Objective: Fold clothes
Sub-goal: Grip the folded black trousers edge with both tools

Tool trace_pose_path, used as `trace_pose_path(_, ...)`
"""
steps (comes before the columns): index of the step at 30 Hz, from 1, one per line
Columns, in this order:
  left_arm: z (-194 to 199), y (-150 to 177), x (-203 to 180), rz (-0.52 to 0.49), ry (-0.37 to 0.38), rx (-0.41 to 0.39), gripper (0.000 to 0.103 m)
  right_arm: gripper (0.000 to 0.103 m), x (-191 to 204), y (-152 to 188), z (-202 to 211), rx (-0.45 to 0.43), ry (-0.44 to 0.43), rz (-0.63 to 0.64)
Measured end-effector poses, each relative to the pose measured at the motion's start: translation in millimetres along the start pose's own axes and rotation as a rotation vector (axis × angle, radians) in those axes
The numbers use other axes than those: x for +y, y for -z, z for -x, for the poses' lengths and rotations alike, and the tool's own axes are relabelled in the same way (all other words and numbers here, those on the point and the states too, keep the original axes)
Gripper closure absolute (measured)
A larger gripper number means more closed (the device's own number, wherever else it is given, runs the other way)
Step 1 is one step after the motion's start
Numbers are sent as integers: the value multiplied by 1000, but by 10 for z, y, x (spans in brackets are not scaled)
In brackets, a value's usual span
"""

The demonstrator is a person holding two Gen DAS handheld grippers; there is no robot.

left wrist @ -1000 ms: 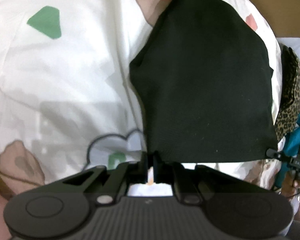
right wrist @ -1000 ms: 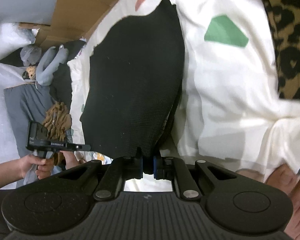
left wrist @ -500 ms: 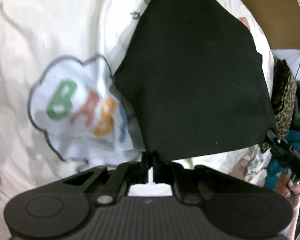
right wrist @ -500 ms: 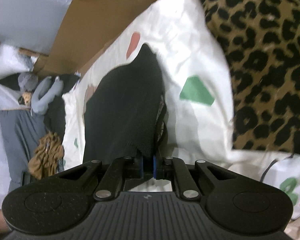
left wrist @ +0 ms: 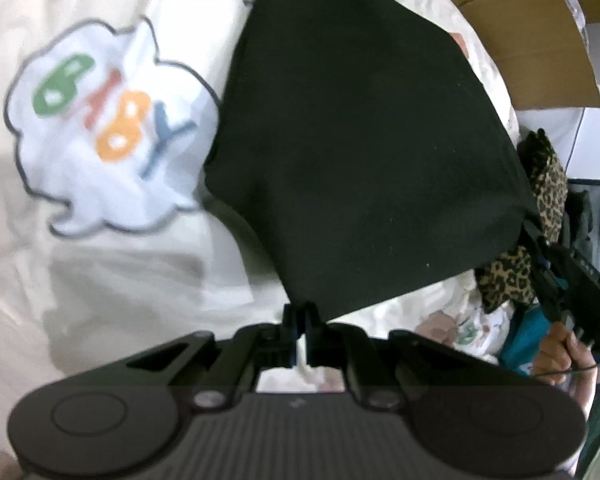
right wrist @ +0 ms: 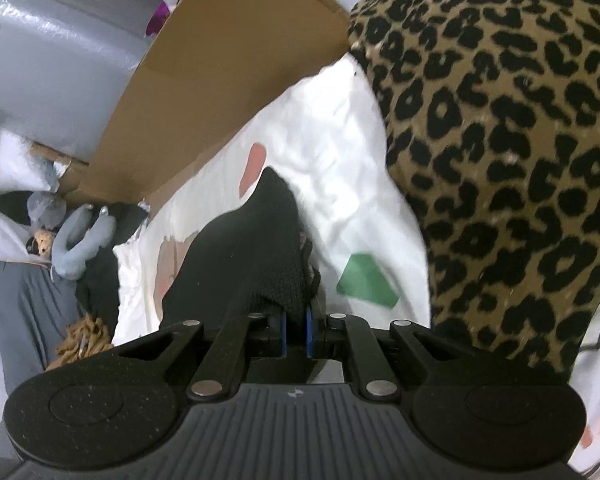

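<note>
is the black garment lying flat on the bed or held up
Held up: the black knit garment hangs stretched between the left tool and right tool, each shut on a corner, above the white printed bedsheet.

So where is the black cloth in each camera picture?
Left wrist: the black cloth fills the middle, stretched from the left gripper to the right gripper.
Right wrist: it bunches low in the middle.
Shared landmark: the leopard-print fabric.

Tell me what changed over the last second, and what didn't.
Both grippers carried the black garment across the bedsheet: the BABY print came into the left view, and the leopard-print cloth now fills the right view. Unchanged: the left gripper and right gripper stay clamped on the garment's corners.
</note>
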State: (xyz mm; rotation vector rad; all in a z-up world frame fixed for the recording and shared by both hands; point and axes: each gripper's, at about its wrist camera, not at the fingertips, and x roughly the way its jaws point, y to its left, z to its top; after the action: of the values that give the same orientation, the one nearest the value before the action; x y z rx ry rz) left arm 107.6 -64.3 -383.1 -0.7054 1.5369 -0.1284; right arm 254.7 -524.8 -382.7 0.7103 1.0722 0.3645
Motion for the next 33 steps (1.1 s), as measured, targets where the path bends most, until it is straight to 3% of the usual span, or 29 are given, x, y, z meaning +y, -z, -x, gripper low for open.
trace_pose_path(5,-206,282,-148,80,22,2,100,96,-15,-202,-1,18,64,63)
trace_pose_path(13,-422,548,-294,65,38,18,100,95,-65,-527,-48,118,132,159)
trace_pose_path(16,-461,315,-486,65,34,24,99,95,-72,-565,-102,160,194,205)
trace_pose_path(19,-466,296,-414,48,39,66,100,93,-118,-573,-95,166,221,197)
trace_pose_path(21,-396,350,-469,-29,-21,110,98,89,-146,-578,-52,154,254,181)
trace_pose_path(23,-316,427,-547,-105,-53,138,89,85,-135,-552,43,124,244,168)
trace_pose_path(25,-223,379,-620,-182,-76,143,72,74,-125,-527,139,94,235,154)
trace_pose_path(27,-53,301,-751,-242,-111,129,64,70,-115,-501,234,64,225,140)
trace_pose_path(33,184,-125,-1260,-420,-134,111,56,65,-176,-359,542,-34,188,65)
